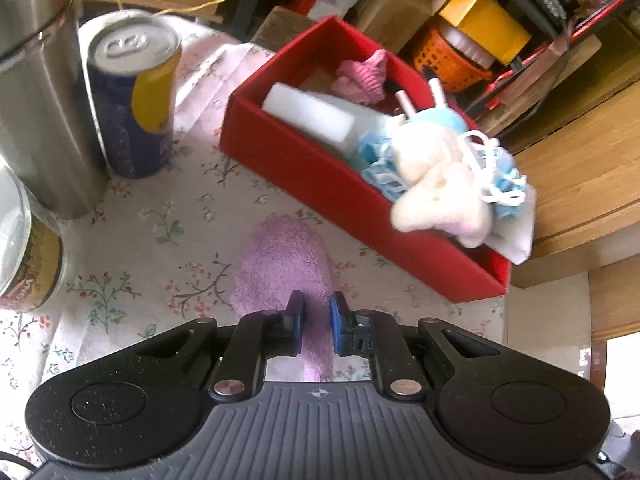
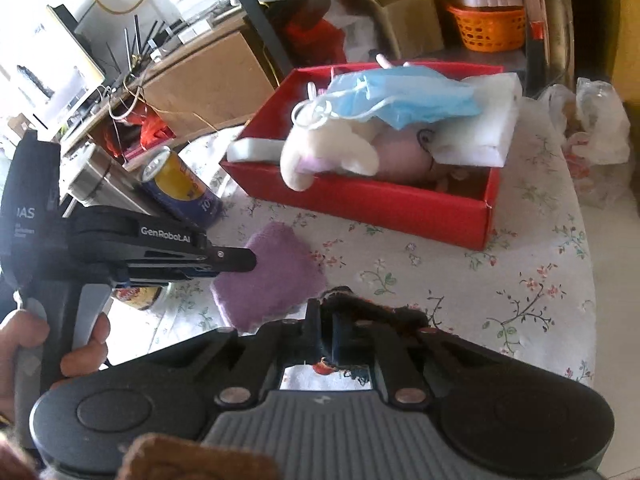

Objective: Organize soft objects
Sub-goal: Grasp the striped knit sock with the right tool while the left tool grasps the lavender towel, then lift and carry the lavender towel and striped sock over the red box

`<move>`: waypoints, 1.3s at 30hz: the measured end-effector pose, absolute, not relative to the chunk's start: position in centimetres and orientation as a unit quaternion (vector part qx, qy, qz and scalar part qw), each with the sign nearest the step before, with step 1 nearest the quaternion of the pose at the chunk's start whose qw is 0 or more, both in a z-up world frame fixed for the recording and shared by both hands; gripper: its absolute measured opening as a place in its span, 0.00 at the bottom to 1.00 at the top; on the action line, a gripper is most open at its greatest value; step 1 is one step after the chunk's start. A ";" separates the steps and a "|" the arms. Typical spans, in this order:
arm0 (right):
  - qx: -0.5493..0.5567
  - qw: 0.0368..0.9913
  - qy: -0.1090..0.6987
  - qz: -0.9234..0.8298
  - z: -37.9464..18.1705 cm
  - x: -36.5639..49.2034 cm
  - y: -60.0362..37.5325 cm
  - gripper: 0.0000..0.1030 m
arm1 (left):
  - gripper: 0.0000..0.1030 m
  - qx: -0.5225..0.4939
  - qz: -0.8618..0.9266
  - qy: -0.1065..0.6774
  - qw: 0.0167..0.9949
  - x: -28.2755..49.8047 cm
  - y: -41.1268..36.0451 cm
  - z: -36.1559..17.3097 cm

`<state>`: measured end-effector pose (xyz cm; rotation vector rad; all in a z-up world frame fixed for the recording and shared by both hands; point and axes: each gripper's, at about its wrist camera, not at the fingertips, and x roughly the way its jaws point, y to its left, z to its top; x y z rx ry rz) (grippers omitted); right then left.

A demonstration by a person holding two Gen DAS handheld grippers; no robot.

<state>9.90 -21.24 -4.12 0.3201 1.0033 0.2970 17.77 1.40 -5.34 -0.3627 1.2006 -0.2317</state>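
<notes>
A purple fluffy cloth (image 1: 284,268) lies on the floral tablecloth in front of a red box (image 1: 320,184). My left gripper (image 1: 316,320) is shut on the near end of the purple cloth; in the right wrist view it (image 2: 240,260) reaches over the cloth (image 2: 272,276) from the left. The red box (image 2: 400,208) holds a white plush toy (image 1: 436,196), a blue face mask (image 2: 400,96), white foam (image 1: 308,114) and a pink knit piece (image 1: 364,76). My right gripper (image 2: 326,328) is shut on a dark knitted item (image 2: 352,304) with red bits.
A blue and yellow drink can (image 1: 132,92) and a steel canister (image 1: 36,88) stand at the left, with a tin (image 1: 28,256) beside them. A plastic bag (image 2: 592,136) lies at the table's right edge. Cardboard boxes and an orange basket (image 2: 488,28) sit behind.
</notes>
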 end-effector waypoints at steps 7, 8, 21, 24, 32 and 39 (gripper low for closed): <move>0.178 0.865 0.450 0.135 -2.7 10.1 -22.3 0.00 | 0.11 -0.169 -0.112 0.542 0.815 17.1 1.6 -3.4; 0.181 0.866 0.446 0.134 -2.5 10.1 -22.5 0.00 | 0.11 -0.168 -0.115 0.539 0.817 17.0 1.6 -3.0; 0.184 0.882 0.417 0.122 -0.7 9.8 -23.1 0.00 | 0.11 -0.154 -0.131 0.512 0.835 15.0 1.4 0.0; 0.180 0.886 0.410 0.122 -0.2 9.3 -23.1 0.00 | 0.11 -0.151 -0.132 0.505 0.840 14.3 1.4 0.4; 0.172 0.898 0.388 0.115 1.2 8.4 -23.7 0.00 | 0.11 -0.122 -0.127 0.481 0.859 12.5 1.0 1.8; 0.164 0.902 0.381 0.117 1.6 8.0 -23.3 0.00 | 0.11 -0.086 -0.122 0.457 0.877 11.4 0.3 2.8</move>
